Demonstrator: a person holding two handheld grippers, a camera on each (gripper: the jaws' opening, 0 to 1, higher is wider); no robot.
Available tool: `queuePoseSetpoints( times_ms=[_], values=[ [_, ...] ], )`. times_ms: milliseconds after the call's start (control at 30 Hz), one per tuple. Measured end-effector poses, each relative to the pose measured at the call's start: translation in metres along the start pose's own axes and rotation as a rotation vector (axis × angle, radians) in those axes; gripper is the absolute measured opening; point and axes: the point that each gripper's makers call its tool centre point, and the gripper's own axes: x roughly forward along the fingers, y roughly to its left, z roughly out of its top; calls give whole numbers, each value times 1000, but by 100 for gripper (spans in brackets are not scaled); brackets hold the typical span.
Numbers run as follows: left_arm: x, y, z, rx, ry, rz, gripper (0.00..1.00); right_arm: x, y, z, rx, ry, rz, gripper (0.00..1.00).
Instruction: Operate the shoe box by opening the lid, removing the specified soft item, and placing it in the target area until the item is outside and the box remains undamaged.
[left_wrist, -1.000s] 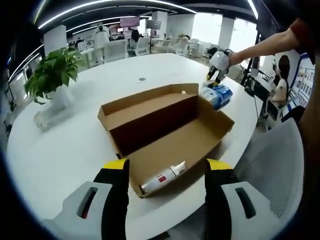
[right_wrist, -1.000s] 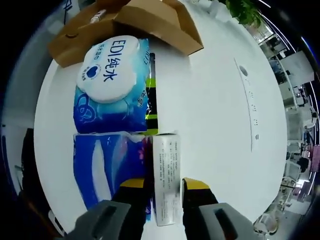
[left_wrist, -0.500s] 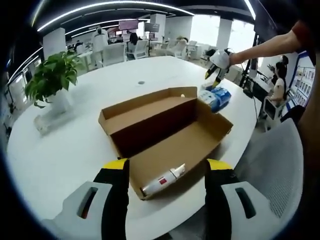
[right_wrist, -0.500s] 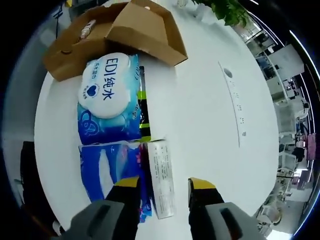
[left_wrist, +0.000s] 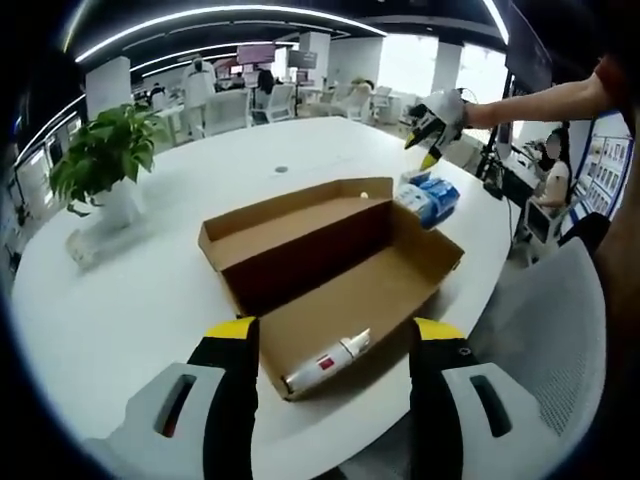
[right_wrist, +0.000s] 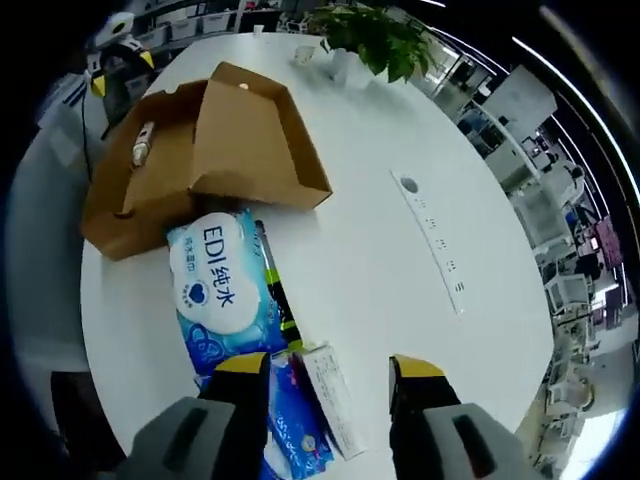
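Lying in the open shoe box (left_wrist: 330, 260) at its near end, the white tube (left_wrist: 327, 361) sits just ahead of the left gripper (left_wrist: 332, 345), long axis crosswise to its open, empty jaws. The right gripper (right_wrist: 330, 372), also open-jawed, hovers farther off, above the blue wipes pack (right_wrist: 222, 292) on the table (right_wrist: 400, 260).

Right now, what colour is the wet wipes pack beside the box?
The wet wipes pack is blue with a white lid bearing blue lettering, clearest in the right gripper view.

open shoe box (left_wrist: 330, 270), plant (left_wrist: 100, 150) beside
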Motion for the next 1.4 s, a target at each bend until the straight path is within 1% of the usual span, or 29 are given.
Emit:
queuePoseSetpoints(
  times_ms=[33,67,167,267,367,467,600,767,833,1000,1033,1100,1167,1300,1400],
  values=[
    [-1,1,1,-8,-10,0,60,0,2,1,1,-6,3,46],
    [-2,2,2,-14,-16,0,60,-1,8,2,-4,-10,14,47],
    [-3,5,1,-25,-23,4,60,-1,16,4,2,-18,9,48],
    [-5,3,-1,-30,-27,2,60,-2,29,18,99,-101,10,48],
    [-6,2,-5,-35,-25,-4,60,-4,37,27,158,-148,1,48],
    [-7,3,-9,-37,-22,-6,60,-6,46,33,193,-176,8,48],
    [-8,4,-8,-42,-28,-7,60,-8,61,43,253,-226,11,48],
    [-8,4,-7,-44,-36,-10,60,-6,82,52,290,-261,27,49],
    [-8,4,-7,-46,-38,-12,60,-6,92,59,316,-283,38,49],
    [-11,5,-8,-47,-42,-13,60,-3,113,68,332,-310,34,49],
    [-11,5,-9,-51,-45,-12,60,-3,120,72,350,-328,48,49],
    [-12,5,-10,-57,-49,-12,60,5,125,70,363,-332,52,49],
    [-13,5,-11,-58,-49,-13,60,5,136,74,372,-339,63,49],
    [-15,5,-14,-65,-53,-16,60,5,150,79,397,-356,72,49],
    [-15,5,-15,-65,-51,-20,60,5,162,81,402,-356,79,49]
  ],
)
